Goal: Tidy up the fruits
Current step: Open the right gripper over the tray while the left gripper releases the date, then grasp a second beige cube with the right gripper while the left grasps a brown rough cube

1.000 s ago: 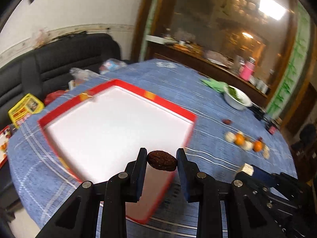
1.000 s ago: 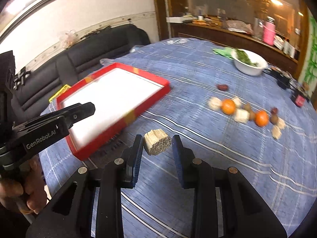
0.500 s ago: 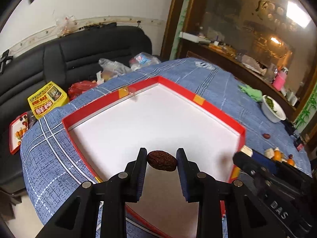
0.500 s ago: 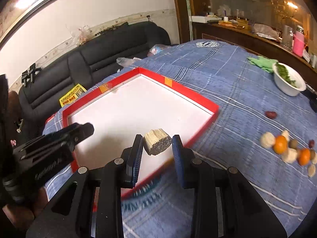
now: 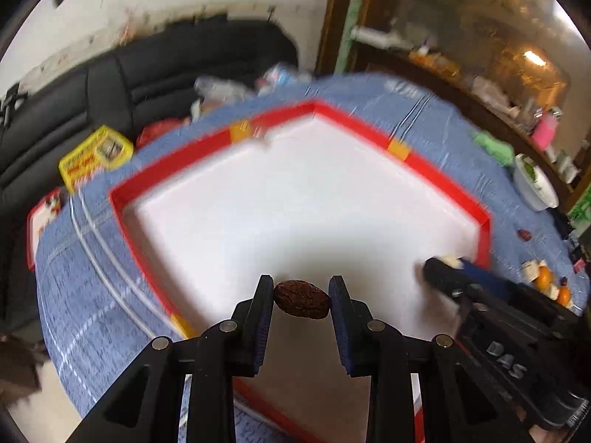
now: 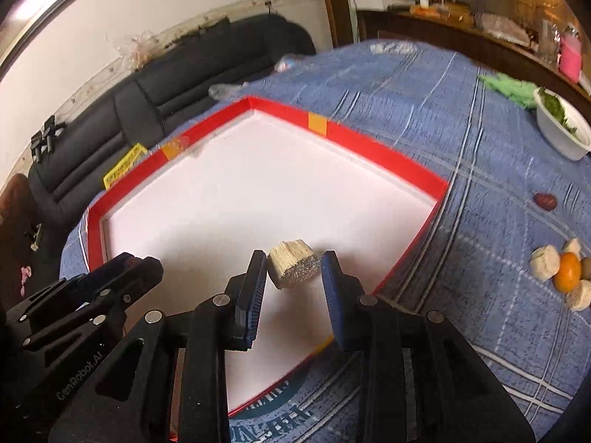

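Note:
A wrinkled dark brown date (image 5: pixel 301 304) sits between the pads of my left gripper (image 5: pixel 301 283), whose jaws are opening while both pads still touch it. It hangs over the near part of the red-rimmed white tray (image 5: pixel 443 173). A pale fibrous cut chunk, like sugarcane (image 6: pixel 293 269), sits between the pads of my right gripper (image 6: pixel 294 264), whose jaws are also opening. That chunk hangs over the tray's (image 6: pixel 369 140) near right part. The right gripper's fingers (image 5: pixel 448 280) reach in from the right, and the left gripper's fingers (image 6: pixel 129 269) show at lower left.
A cluster of oranges and pale chunks (image 6: pixel 565 277) lies on the blue checked cloth right of the tray, with a lone red date (image 6: pixel 545 200) beyond it. A white bowl of greens (image 6: pixel 561 125) stands at far right. A black sofa (image 5: pixel 147 74) with a yellow box (image 5: pixel 96 155) lies behind.
Both grippers have moved left and down from beside the tray to over it, and its white floor now fills the views. Date and chunk stay between the pads.

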